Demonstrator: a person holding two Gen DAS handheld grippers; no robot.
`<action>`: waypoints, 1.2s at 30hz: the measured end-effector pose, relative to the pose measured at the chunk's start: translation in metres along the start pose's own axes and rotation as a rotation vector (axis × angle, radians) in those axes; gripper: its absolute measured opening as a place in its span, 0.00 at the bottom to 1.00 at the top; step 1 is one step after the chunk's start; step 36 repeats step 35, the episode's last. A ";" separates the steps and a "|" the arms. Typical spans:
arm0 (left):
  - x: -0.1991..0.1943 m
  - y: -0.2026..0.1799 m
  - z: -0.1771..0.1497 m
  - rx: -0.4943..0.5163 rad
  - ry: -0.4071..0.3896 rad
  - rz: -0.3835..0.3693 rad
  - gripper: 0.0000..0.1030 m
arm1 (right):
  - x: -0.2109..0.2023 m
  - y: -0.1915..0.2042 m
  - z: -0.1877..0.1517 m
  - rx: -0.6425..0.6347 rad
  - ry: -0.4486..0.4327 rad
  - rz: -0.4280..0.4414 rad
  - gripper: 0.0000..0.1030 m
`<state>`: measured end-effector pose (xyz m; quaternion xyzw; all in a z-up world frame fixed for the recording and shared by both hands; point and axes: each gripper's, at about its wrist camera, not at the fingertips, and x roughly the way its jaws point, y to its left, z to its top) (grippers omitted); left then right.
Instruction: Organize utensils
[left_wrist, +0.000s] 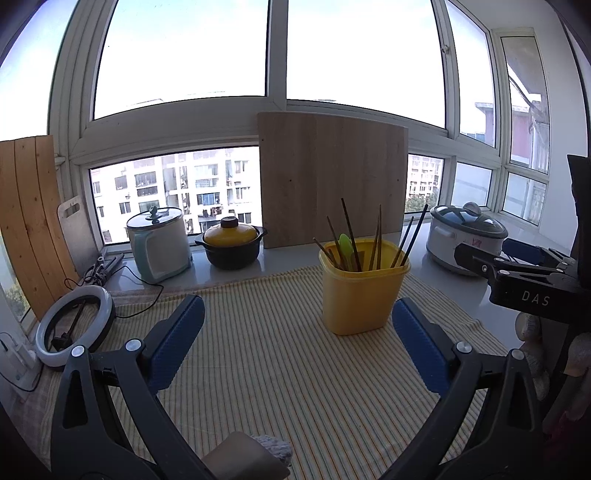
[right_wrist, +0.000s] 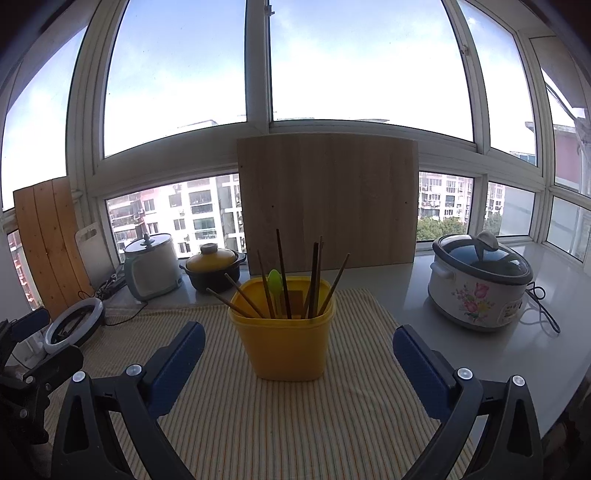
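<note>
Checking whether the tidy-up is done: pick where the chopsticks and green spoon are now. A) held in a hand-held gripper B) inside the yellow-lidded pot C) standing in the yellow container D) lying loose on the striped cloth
C: the chopsticks and green spoon stand upright in the yellow container on the striped cloth.

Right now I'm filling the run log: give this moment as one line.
left gripper: open, empty | right gripper: open, empty | yellow holder: upright on striped cloth, chopsticks and green spoon inside
</note>
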<state>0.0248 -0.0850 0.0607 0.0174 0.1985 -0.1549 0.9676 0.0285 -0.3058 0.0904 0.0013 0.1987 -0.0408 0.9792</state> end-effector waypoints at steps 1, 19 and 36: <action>0.000 0.001 0.000 -0.002 -0.002 0.001 1.00 | 0.000 0.000 0.000 -0.002 0.000 -0.002 1.00; 0.001 0.004 -0.005 -0.002 -0.005 0.047 1.00 | 0.002 -0.004 -0.004 0.037 0.003 -0.010 1.00; 0.003 0.013 -0.011 -0.008 0.010 0.053 1.00 | 0.005 -0.003 -0.006 0.030 0.011 -0.004 1.00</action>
